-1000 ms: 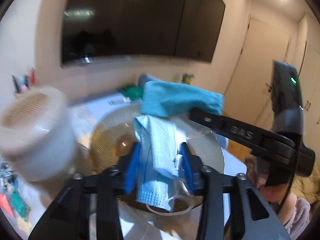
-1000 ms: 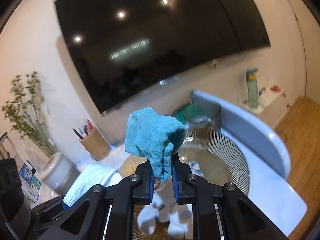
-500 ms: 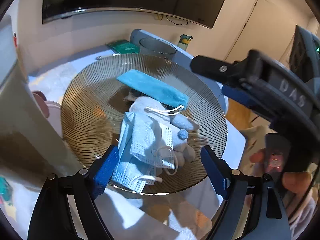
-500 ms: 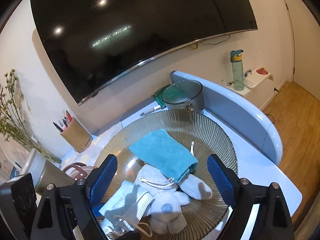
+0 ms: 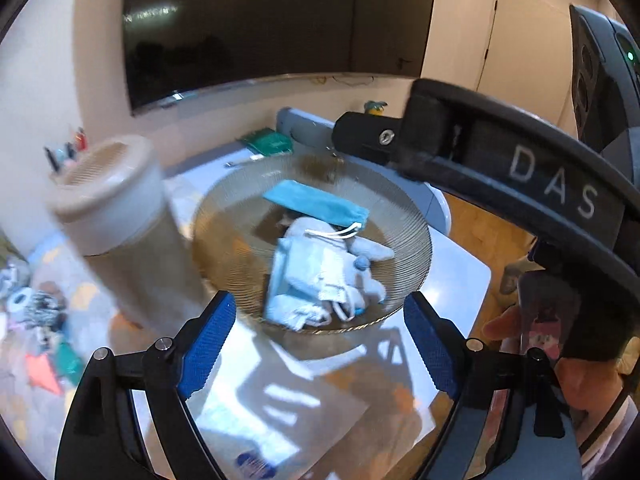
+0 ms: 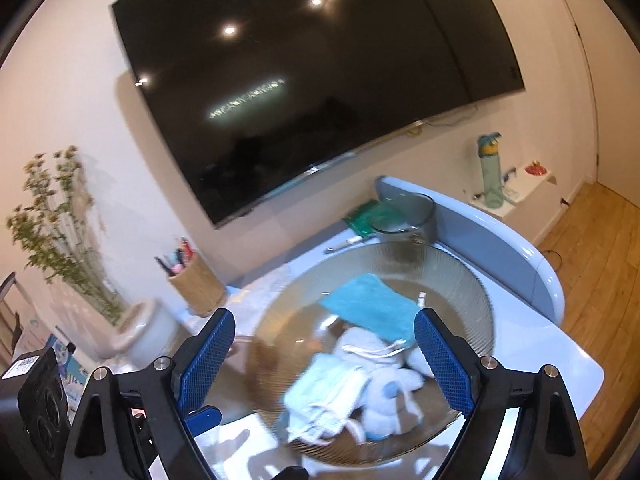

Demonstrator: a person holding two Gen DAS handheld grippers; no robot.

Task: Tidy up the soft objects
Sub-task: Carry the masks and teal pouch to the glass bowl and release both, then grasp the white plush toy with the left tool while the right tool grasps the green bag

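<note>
Both tongs spread wide, nothing held: left tongs [image 5: 318,344] and right tongs [image 6: 326,360] above ribbed bowl [image 5: 416,224] containing teal cloth [image 5: 316,202], masks [image 5: 308,276], plush [image 6: 394,390].

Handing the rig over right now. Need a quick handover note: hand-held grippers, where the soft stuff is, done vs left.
Left hand-held gripper: open, empty, above the near rim of the bowl.
Right hand-held gripper: open, empty, over the bowl.
In the bowl: teal cloth at the back, face masks at the front, plush toy beside and partly under them.
Done: all three soft items lie in the bowl.
Left: a blurred clutter of small items sits on the table at far left in the left wrist view; check whether any are soft before picking.
</note>
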